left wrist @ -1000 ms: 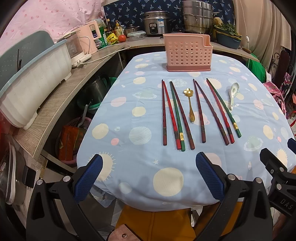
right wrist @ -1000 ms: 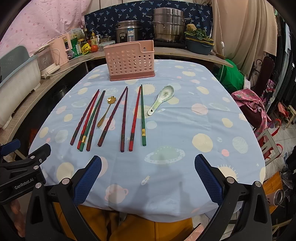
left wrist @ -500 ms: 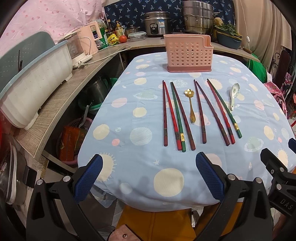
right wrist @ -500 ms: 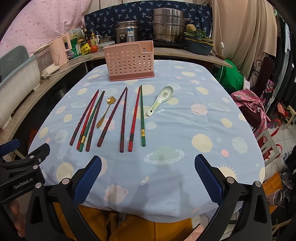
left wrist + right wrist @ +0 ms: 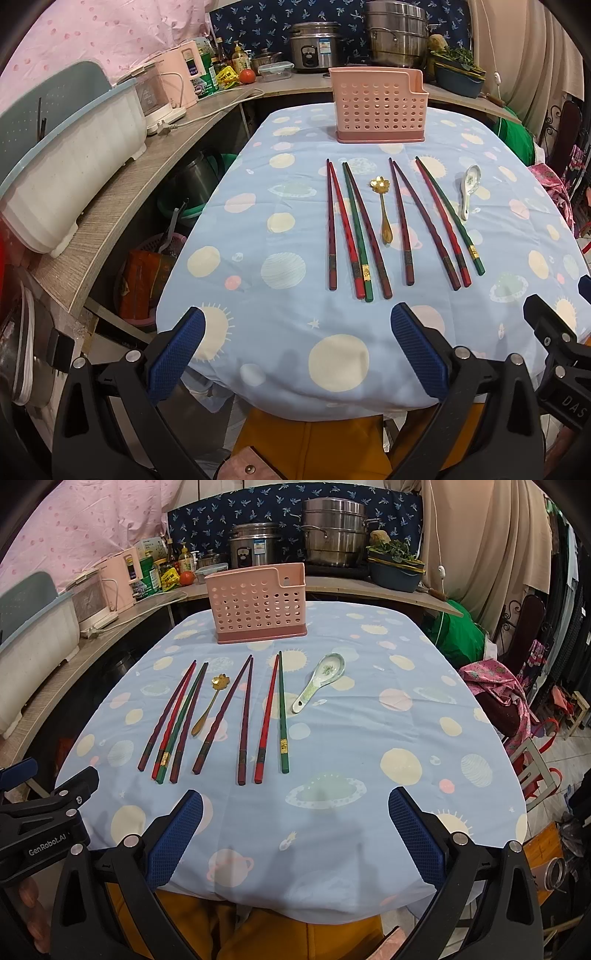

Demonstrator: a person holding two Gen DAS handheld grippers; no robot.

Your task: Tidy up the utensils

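Several red, green and dark chopsticks [image 5: 356, 229] [image 5: 243, 716] lie side by side on the blue tablecloth. A gold spoon [image 5: 384, 206] [image 5: 210, 705] lies among them. A white ceramic spoon [image 5: 469, 190] [image 5: 319, 681] lies to their right. A pink perforated utensil holder [image 5: 378, 107] [image 5: 256, 603] stands upright behind them. My left gripper [image 5: 295, 354] is open and empty over the table's near edge. My right gripper [image 5: 295, 834] is open and empty, also at the near edge. Both are well short of the utensils.
The table [image 5: 258, 229] [image 5: 406, 709] has a wooden counter [image 5: 110, 206] on its left with a white tub [image 5: 66, 166]. Pots and a rice cooker [image 5: 255, 550] stand behind. A chair with pink cloth [image 5: 506, 698] stands at the right.
Both views have shifted very slightly; the grippers stay open and nothing on the table has moved.
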